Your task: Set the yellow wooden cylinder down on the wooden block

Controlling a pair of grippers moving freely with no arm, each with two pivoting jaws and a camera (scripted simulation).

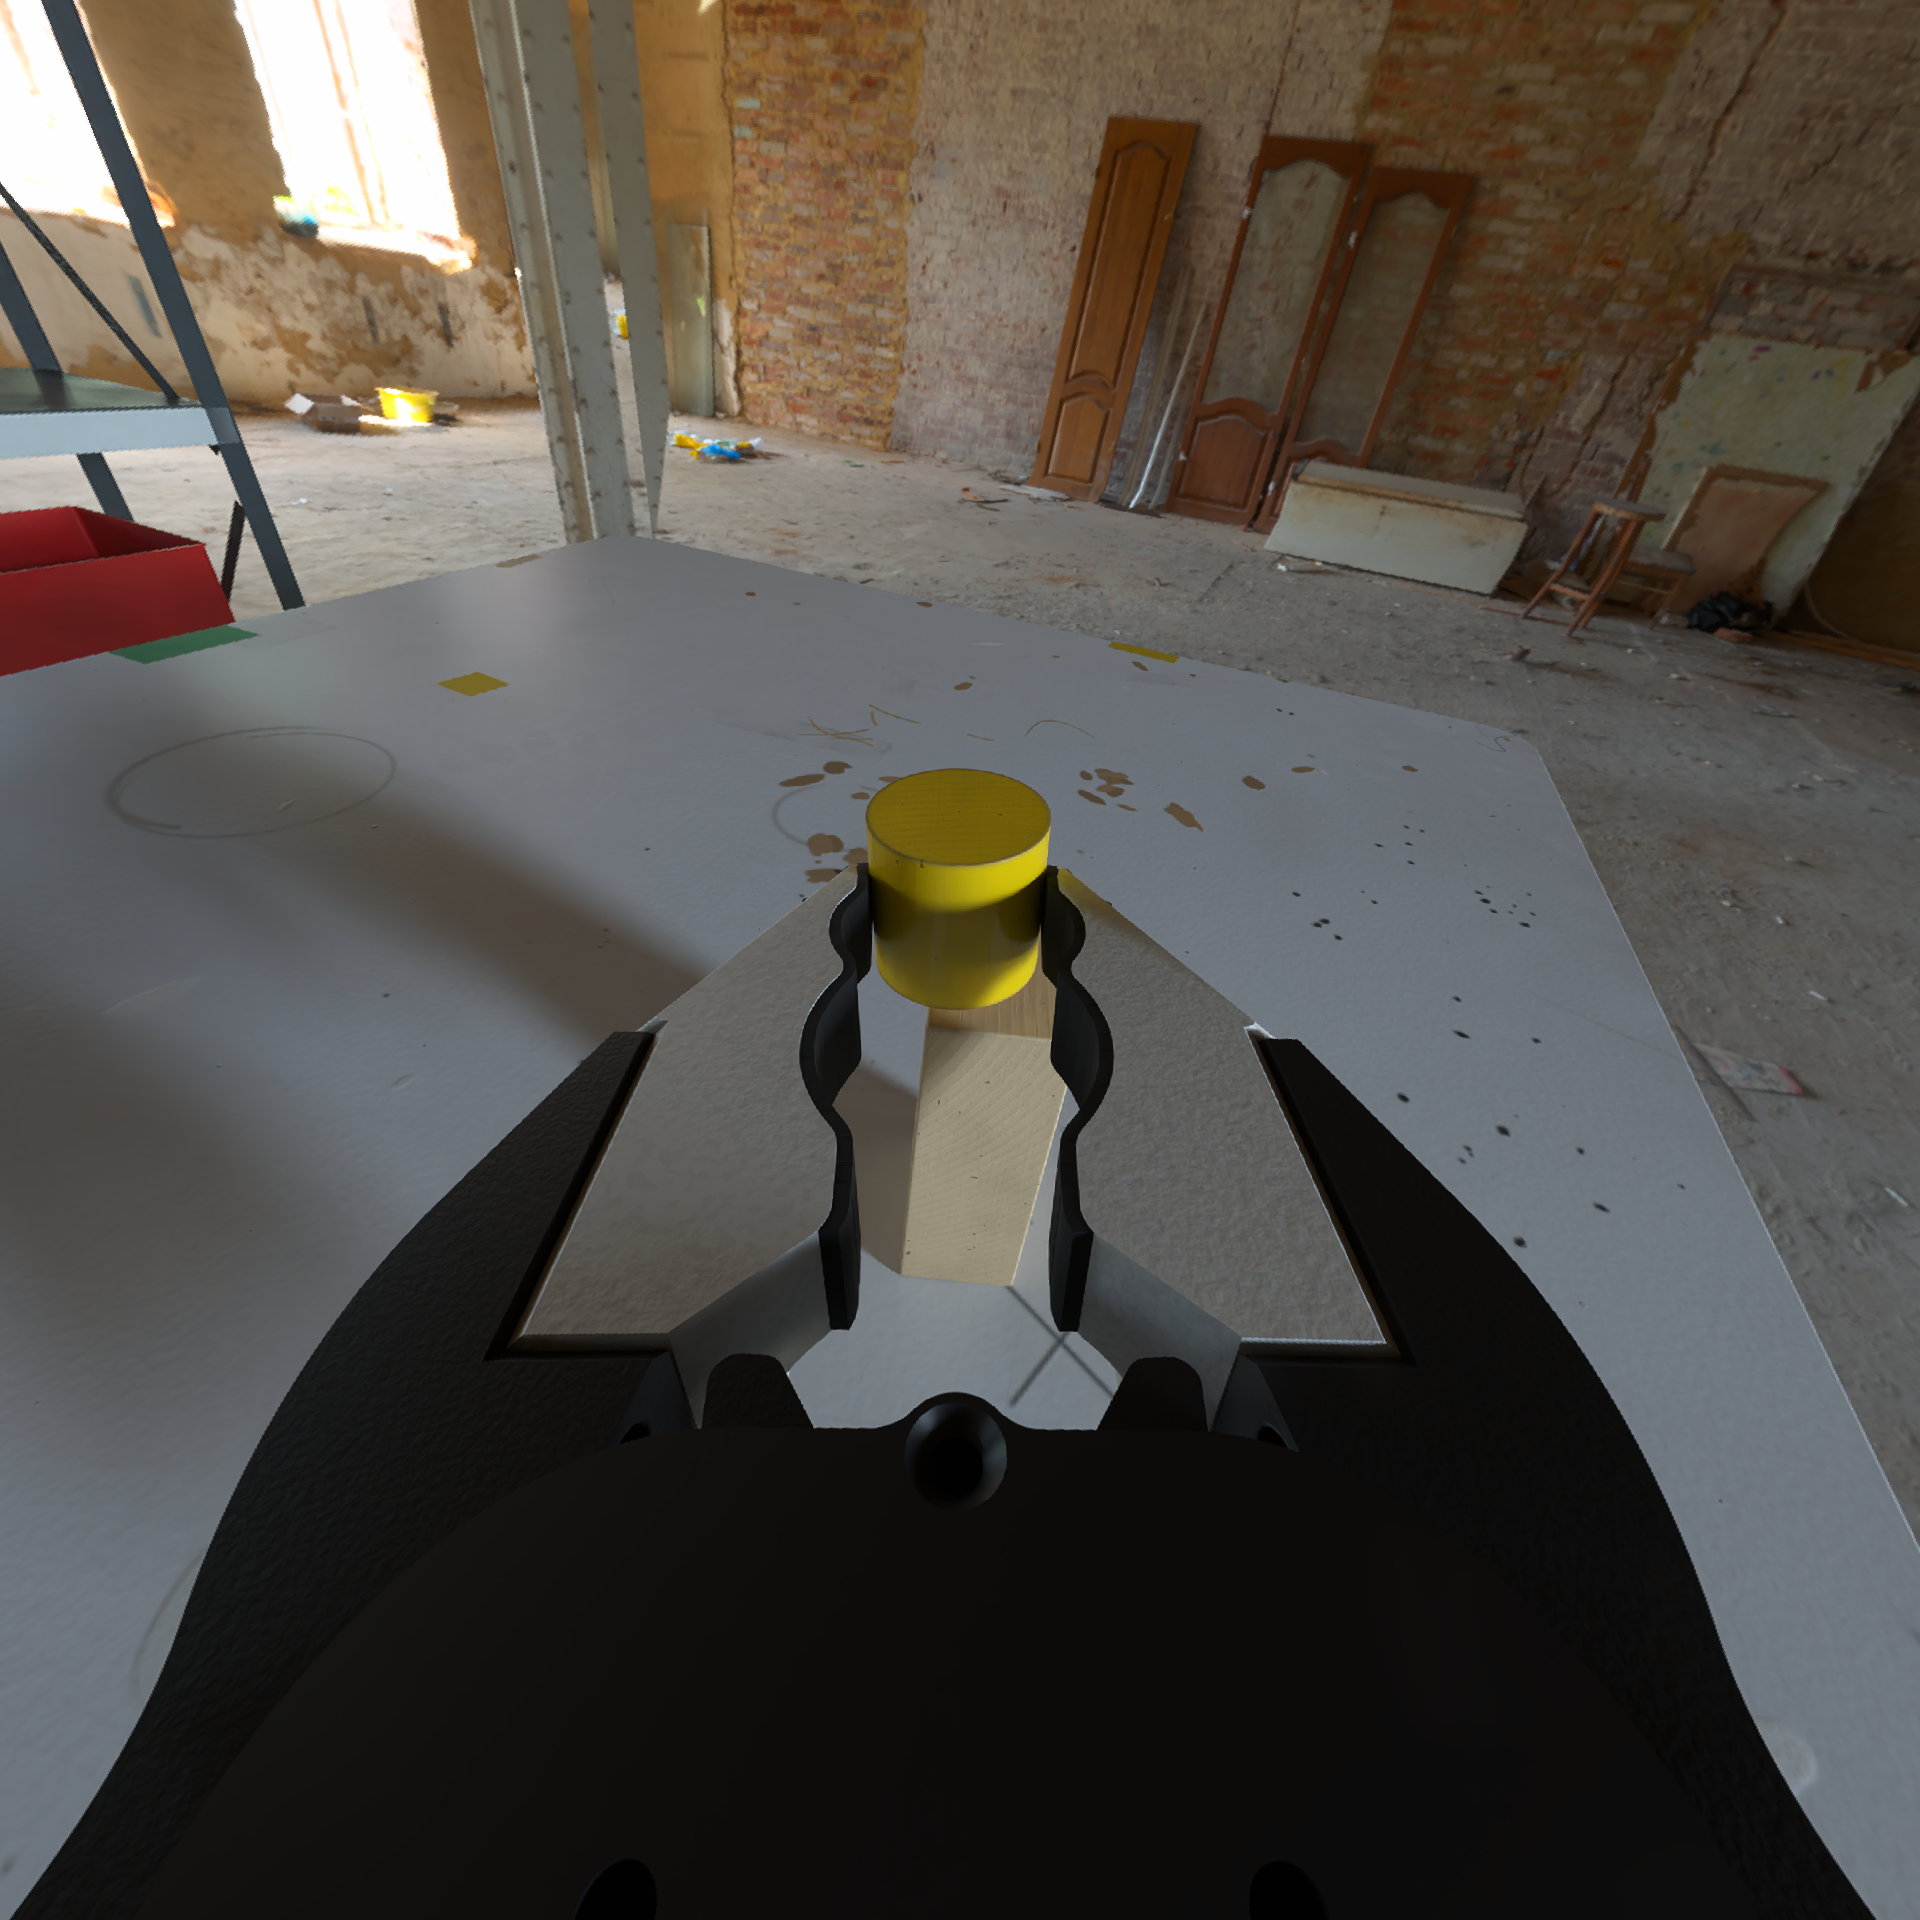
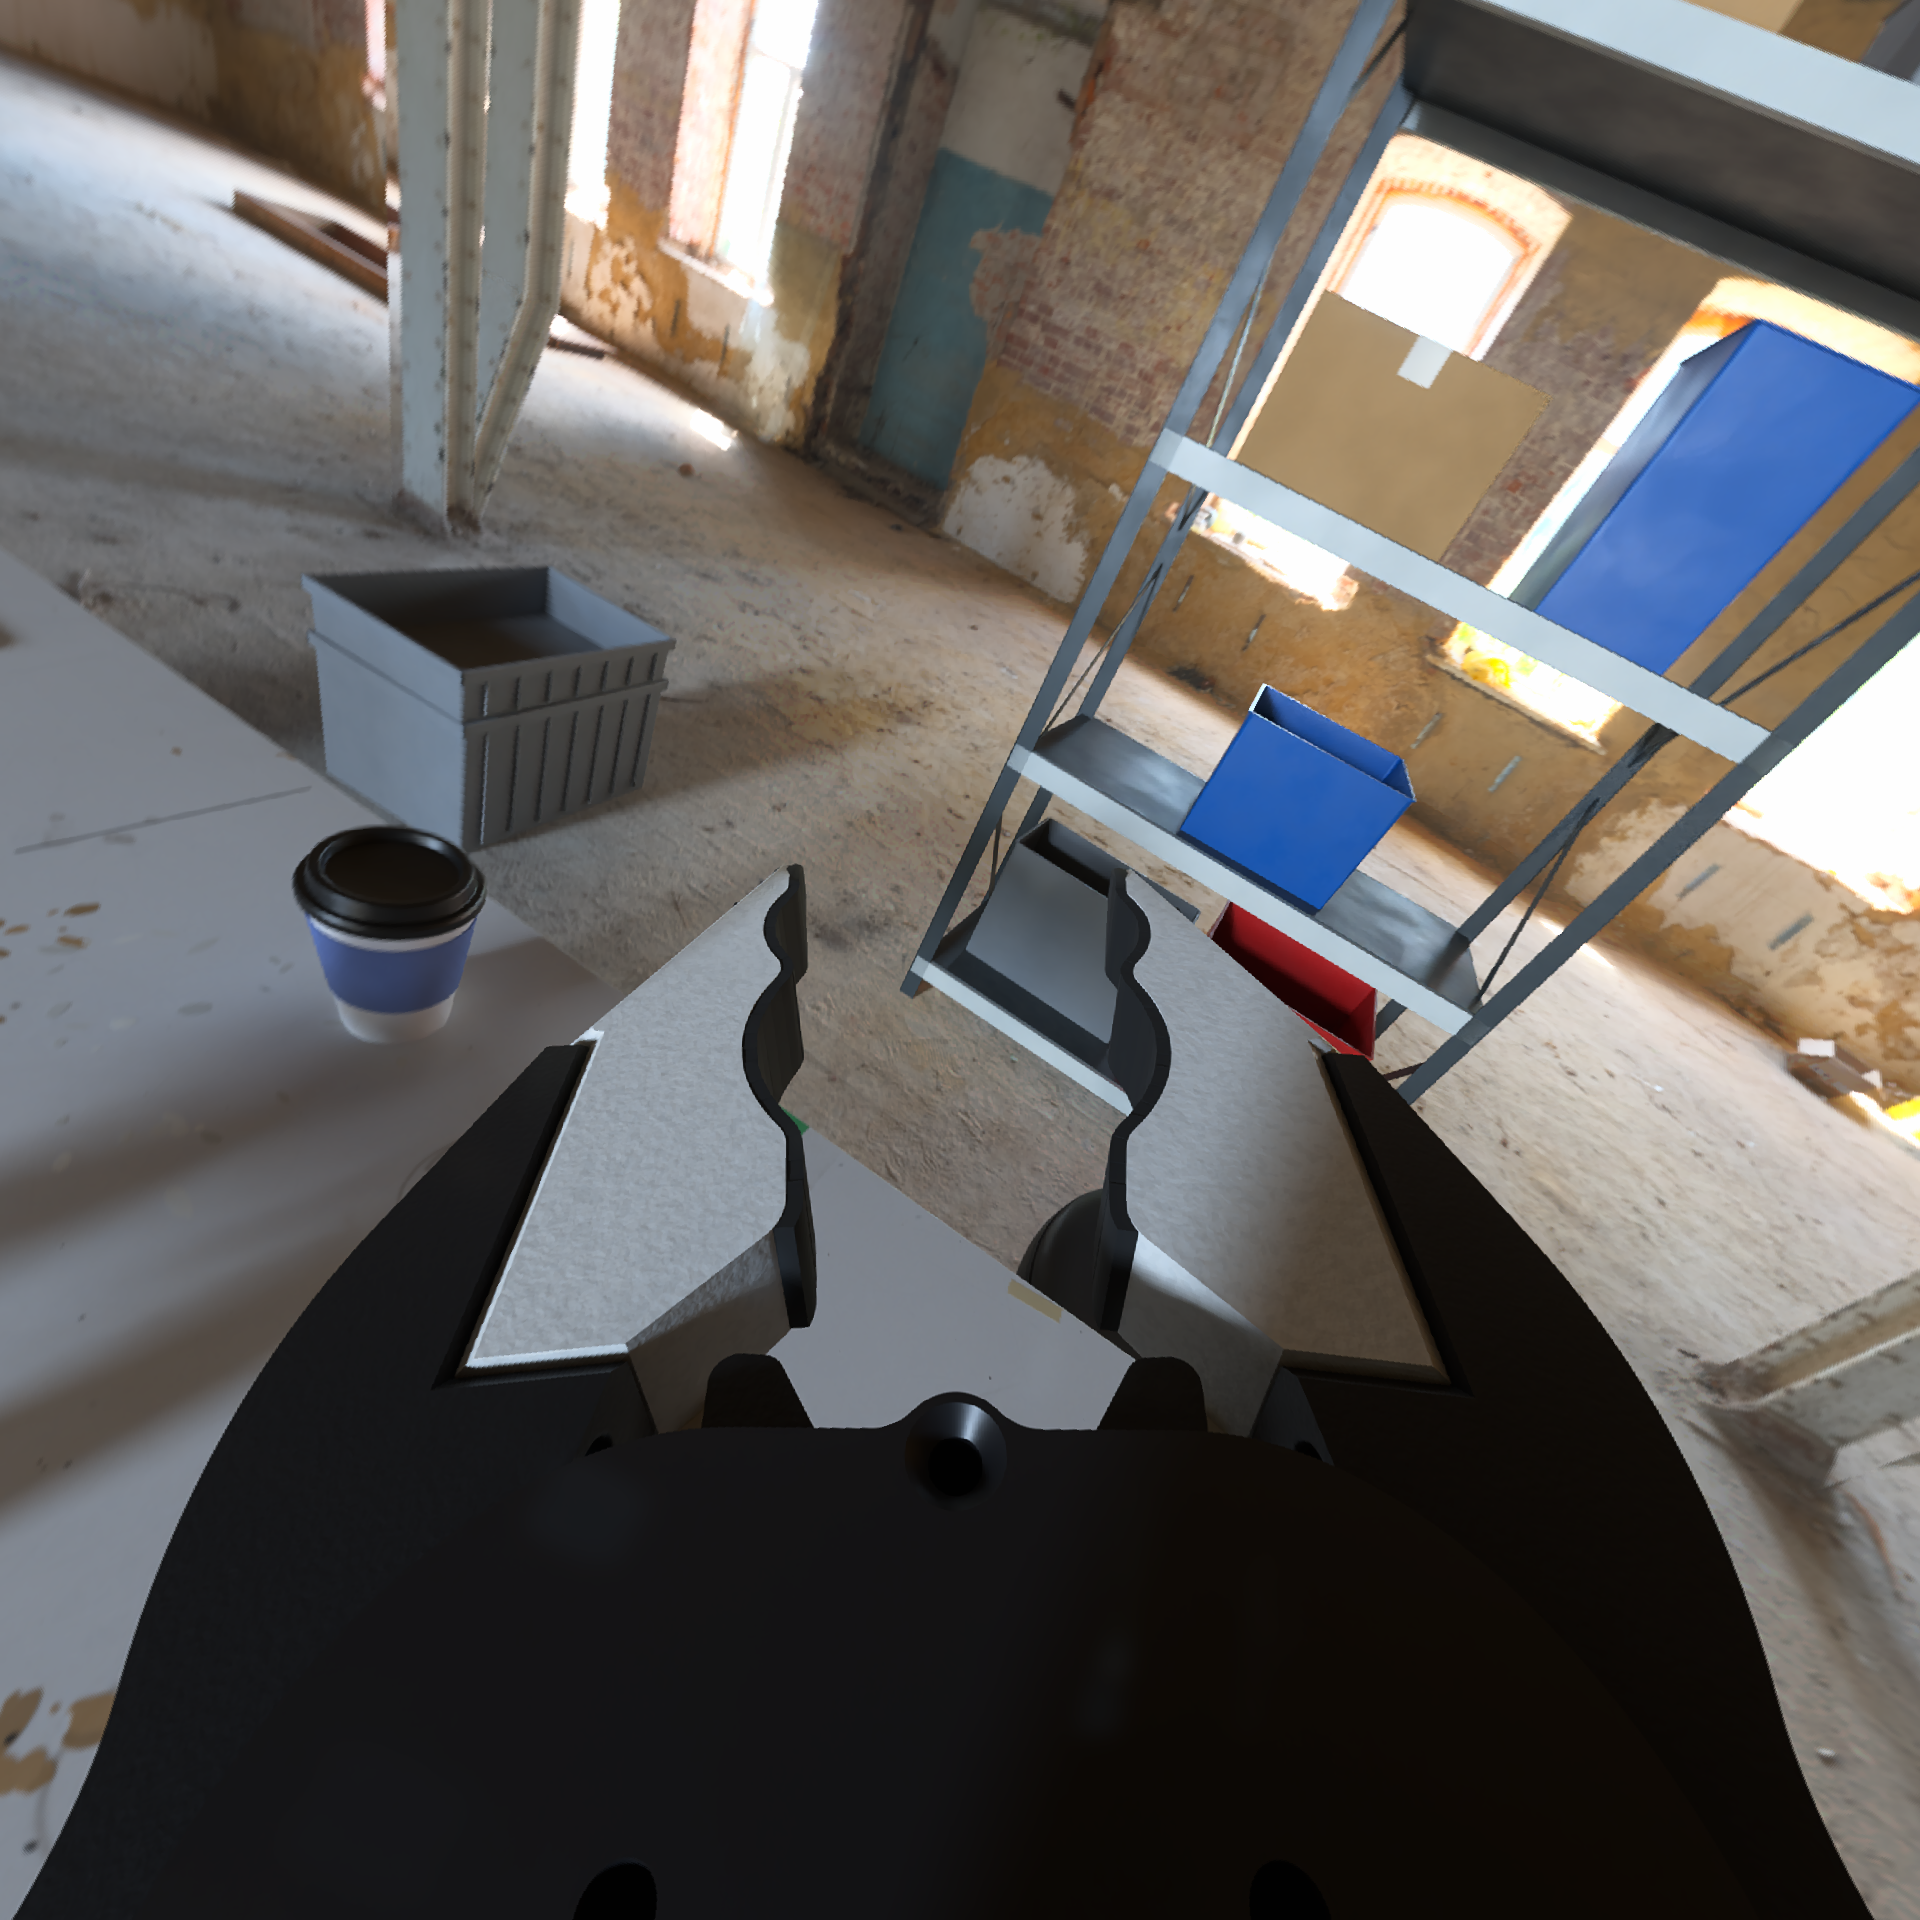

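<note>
Above the wooden block (image 1: 977,1153), left gripper (image 1: 956,914) clamps yellow wooden cylinder (image 1: 957,883); right gripper (image 2: 956,925) spread, empty.

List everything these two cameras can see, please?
yellow wooden cylinder: one, yellow, upright between the left gripper's fingers, over the block
wooden block: one, pale, on the table
table: one, white, stained
coffee cup: one, blue-sleeved, black lid, on table
crate: one, grey, on floor
shelf rack: one, grey, holding blue bins
doors: several, brown, leaning on brick wall
left gripper: black, shut on cylinder
right gripper: black, open, empty
</note>
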